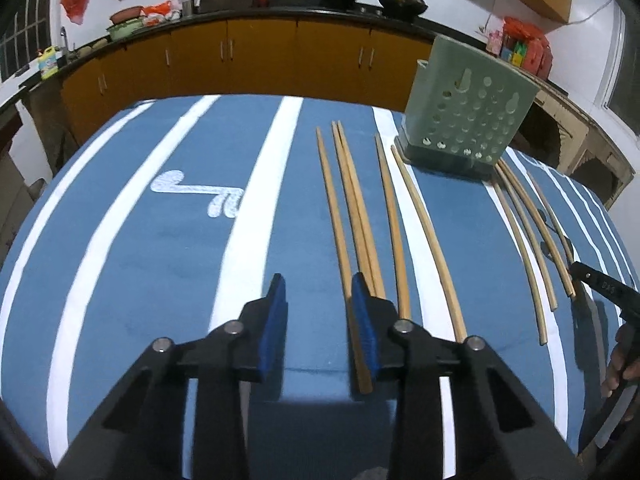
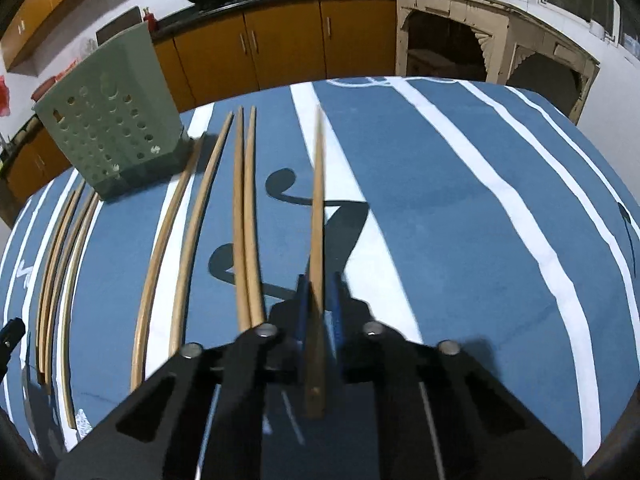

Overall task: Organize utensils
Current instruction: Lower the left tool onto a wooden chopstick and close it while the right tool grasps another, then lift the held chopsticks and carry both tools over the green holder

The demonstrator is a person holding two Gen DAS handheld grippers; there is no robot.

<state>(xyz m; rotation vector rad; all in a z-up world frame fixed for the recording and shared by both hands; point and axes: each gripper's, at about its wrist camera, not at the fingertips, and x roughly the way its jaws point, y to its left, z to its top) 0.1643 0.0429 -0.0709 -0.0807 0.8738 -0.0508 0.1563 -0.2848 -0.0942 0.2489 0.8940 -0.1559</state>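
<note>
Several wooden chopsticks (image 1: 348,208) lie lengthwise on the blue striped tablecloth (image 1: 160,240), with more (image 1: 528,240) to the right. A pale green perforated utensil holder (image 1: 468,112) stands at the far right; it also shows in the right wrist view (image 2: 112,128) at far left. My left gripper (image 1: 320,296) is open and empty, its right finger over the near ends of the chopsticks. My right gripper (image 2: 320,296) is shut on one chopstick (image 2: 318,216), held above the cloth and pointing away. Other chopsticks (image 2: 246,216) lie left of it.
Orange kitchen cabinets (image 1: 260,52) with a dark counter, woks and bowls run behind the table. A cream wooden cabinet (image 2: 492,32) stands at the far right. The right gripper's black body (image 1: 608,292) shows at the left view's right edge.
</note>
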